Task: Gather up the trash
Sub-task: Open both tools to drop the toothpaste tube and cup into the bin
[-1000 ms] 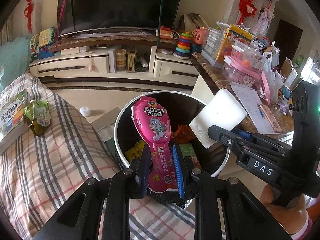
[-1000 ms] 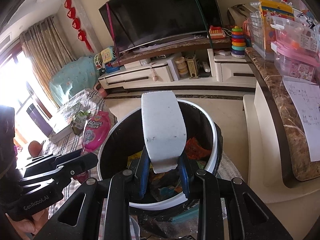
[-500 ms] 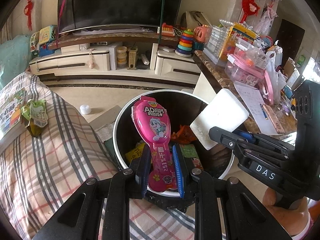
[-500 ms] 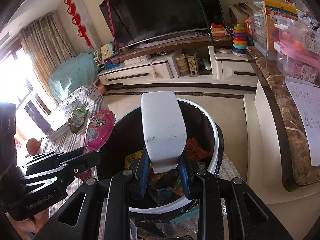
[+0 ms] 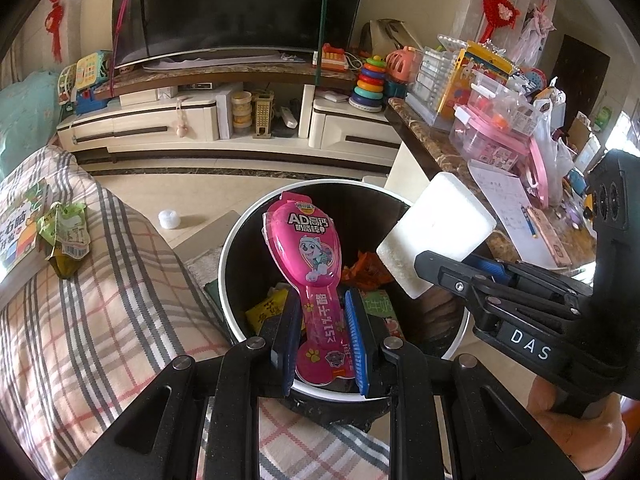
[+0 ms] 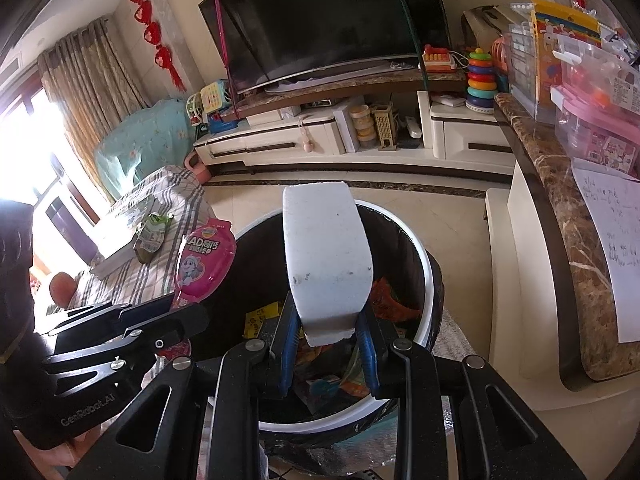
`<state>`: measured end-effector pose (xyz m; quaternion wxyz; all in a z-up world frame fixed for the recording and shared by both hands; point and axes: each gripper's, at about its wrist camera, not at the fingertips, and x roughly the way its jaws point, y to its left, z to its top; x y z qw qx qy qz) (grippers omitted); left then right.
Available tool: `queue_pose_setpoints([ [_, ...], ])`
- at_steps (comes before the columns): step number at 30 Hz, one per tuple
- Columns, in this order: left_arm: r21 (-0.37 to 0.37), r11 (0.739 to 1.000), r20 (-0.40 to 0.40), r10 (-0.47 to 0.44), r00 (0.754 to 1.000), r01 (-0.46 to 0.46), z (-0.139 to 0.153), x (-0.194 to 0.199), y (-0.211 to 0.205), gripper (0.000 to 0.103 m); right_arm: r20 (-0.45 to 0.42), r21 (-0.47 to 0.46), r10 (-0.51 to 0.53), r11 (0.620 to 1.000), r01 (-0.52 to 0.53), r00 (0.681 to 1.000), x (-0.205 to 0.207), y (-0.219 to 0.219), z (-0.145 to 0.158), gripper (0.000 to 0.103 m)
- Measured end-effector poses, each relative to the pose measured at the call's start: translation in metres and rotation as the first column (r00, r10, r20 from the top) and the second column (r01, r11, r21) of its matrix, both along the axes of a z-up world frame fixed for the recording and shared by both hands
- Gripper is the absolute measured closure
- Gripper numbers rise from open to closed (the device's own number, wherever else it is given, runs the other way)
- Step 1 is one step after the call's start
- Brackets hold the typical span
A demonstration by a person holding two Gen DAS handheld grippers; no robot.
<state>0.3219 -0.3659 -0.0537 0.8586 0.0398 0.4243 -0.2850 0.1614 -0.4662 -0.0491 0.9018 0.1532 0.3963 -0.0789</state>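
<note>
**Both grippers loaded above the bin**

Trash in each gripper hangs over the round black bin with a white rim (image 5: 224, 280). The left gripper (image 5: 322, 336) points forward and slightly down, its blue-padded fingers (image 5: 354, 332) clamped on the narrow lower end of a bright pink, spoon-shaped snack wrapper with a cartoon puppy (image 5: 306, 248); the wrapper stands nearly upright over the bin's near rim. The right gripper (image 6: 328, 344) reaches in beside it, fingers (image 6: 366, 344) closed on the bottom edge of a white rectangular foam block (image 6: 326, 248), which tilts up over the bin's opening. A bare hand (image 5: 576, 428) shows under the right gripper's handle.

Inside the bin lie crumpled orange (image 5: 366, 272) and yellow wrappers (image 5: 268, 308). Left of the bin is a sofa draped in plaid cloth of grey and pink stripes (image 5: 100, 300), carrying a green snack packet (image 5: 66, 236) and a book. A marble-topped table (image 6: 560, 208) on the right holds papers and clear plastic boxes. Beyond the pale tiled floor (image 5: 192, 196) stands a white TV cabinet (image 5: 160, 128) with a large dark television (image 5: 236, 4) and a rainbow stacking-ring toy (image 5: 370, 84).
</note>
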Motion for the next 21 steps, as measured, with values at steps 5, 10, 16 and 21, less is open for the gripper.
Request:
queue_pose_setpoints([
  [5,0.000,1.000,-0.011,0.001,1.000,-0.001,-0.002,0.003,-0.001,0.082,-0.011,0.000,0.004,1.000,-0.004,1.000,0.002,0.000,-0.003,0.076],
  [10,-0.001,1.000,-0.021,0.001,1.000,-0.001,-0.005,0.008,-0.001,0.082,-0.018,-0.003,0.006,1.000,-0.006,1.000,0.003,-0.002,-0.004,0.076],
  [16,-0.022,1.000,-0.031,-0.005,1.000,0.004,-0.002,0.010,0.002,0.068,-0.024,0.008,0.007,1.000,-0.007,1.000,0.006,-0.005,-0.004,0.071],
  [21,-0.037,0.999,-0.001,0.017,1.000,-0.017,0.004,0.003,0.016,0.054,-0.010,0.035,-0.015,0.999,0.015,1.000,0.002,-0.012,0.000,0.052],
])
